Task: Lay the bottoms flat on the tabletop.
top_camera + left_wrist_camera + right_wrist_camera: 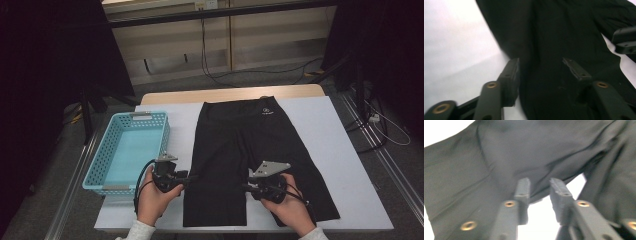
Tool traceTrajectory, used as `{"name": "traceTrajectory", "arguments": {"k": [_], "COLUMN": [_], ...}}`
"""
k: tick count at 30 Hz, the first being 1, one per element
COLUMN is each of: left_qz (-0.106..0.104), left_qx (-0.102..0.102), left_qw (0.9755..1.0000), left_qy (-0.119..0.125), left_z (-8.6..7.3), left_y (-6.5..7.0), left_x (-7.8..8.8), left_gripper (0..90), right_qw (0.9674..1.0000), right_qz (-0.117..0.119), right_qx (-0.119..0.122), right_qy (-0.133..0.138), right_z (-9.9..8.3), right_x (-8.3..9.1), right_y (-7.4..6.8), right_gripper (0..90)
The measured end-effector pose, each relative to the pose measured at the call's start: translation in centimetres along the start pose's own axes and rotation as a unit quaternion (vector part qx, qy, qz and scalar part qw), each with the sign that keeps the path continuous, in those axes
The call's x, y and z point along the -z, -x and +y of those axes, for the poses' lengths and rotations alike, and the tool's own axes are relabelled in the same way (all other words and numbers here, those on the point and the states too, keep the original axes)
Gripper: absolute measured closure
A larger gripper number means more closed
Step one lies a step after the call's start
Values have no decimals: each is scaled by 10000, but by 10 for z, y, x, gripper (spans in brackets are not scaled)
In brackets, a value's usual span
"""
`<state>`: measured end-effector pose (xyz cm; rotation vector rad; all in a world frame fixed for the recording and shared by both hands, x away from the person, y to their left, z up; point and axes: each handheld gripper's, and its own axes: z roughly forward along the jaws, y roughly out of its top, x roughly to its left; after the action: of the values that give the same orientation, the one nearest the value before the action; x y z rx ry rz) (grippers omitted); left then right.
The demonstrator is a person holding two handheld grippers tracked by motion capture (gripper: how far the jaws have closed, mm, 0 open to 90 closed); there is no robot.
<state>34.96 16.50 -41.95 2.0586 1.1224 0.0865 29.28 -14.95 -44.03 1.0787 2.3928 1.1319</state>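
Black shorts [250,145] lie flat on the white table [330,140], waistband at the far side, both legs toward the person. My left gripper [192,176] lies at the outer edge of the left leg, pointing right. In the left gripper view its jaws [540,62] stand apart over the dark cloth [564,30], pressing on nothing. My right gripper [245,186] points left into the gap between the legs. In the right gripper view its jaws [540,181] are a little apart, just short of the cloth's edge [524,150], with bare table [541,220] under them.
A light blue perforated basket [107,145] stands on the table's left part, close to my left hand. Bare white table lies right of the shorts. Cables run across the floor beyond the table's far edge. The other gripper's jaw tip [625,40] shows at the right in the left gripper view.
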Motion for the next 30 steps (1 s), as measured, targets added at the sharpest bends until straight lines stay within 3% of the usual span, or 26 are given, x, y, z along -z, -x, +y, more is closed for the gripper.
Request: {"name": "traceTrajectory", "arguments": {"k": [4, 10, 16, 19, 23, 30], "left_qz": [107, 142, 283, 400, 489, 505], "left_qx": [-129, -127, -94, -175, -121, -165], "left_qw": [9998, 9996, 9994, 9989, 9982, 9985], "left_qy": [80, 201, 170, 167, 336, 162], "left_z": [6, 18, 16, 13, 10, 6], "left_y": [-1, -3, -5, -6, -8, -10], "left_x": [-6, -18, -31, -32, -32, -34], "left_gripper": [301, 257, 199, 176, 152, 129], "right_qw": [9990, 9965, 9933, 9928, 9930, 9927], "right_qz": [-239, -465, -608, -669, -652, -679], "right_qx": [-171, -449, -697, -673, -595, -584], "right_qy": [324, 530, 697, 726, 788, 807], "right_z": [1, 0, 1, 2, 5, 7], "right_x": [7, 15, 20, 18, 16, 12], "right_y": [13, 29, 39, 39, 37, 36], "right_gripper": [483, 317, 247, 239, 240, 231]}}
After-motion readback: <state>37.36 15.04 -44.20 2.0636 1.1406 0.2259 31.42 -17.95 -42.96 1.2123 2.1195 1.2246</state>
